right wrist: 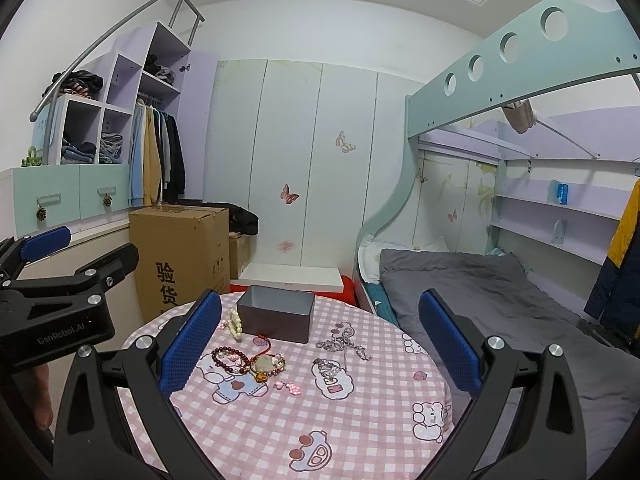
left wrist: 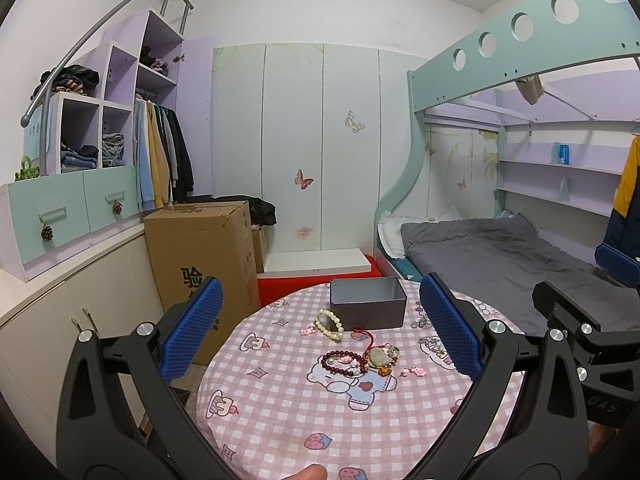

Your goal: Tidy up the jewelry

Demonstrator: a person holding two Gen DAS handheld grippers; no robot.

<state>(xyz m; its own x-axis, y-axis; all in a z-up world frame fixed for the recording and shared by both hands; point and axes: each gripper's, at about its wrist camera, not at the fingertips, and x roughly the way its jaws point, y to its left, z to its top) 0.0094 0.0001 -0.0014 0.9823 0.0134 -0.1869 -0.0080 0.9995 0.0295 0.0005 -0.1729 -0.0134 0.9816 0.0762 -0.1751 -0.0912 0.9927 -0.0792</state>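
A grey open box [left wrist: 367,303] [right wrist: 276,313] stands at the far side of a round table with a pink checked cloth [left wrist: 304,412] [right wrist: 360,420]. Jewelry lies in front of it: a cream bead bracelet [left wrist: 330,324] [right wrist: 235,323], a dark red bead bracelet [left wrist: 340,362] [right wrist: 228,356], a stone pendant on red cord [left wrist: 378,356] [right wrist: 265,363], silver chains [right wrist: 340,345], pink charms [left wrist: 416,370] [right wrist: 289,387]. My left gripper [left wrist: 320,320] and right gripper [right wrist: 320,322] are both open and empty, held above the table's near side.
A cardboard box [left wrist: 204,248] stands on the floor left of the table. A bed with a grey cover [left wrist: 500,256] lies to the right under a loft. Wardrobe doors are behind. Each gripper shows at the edge of the other's view [left wrist: 580,328] [right wrist: 52,280].
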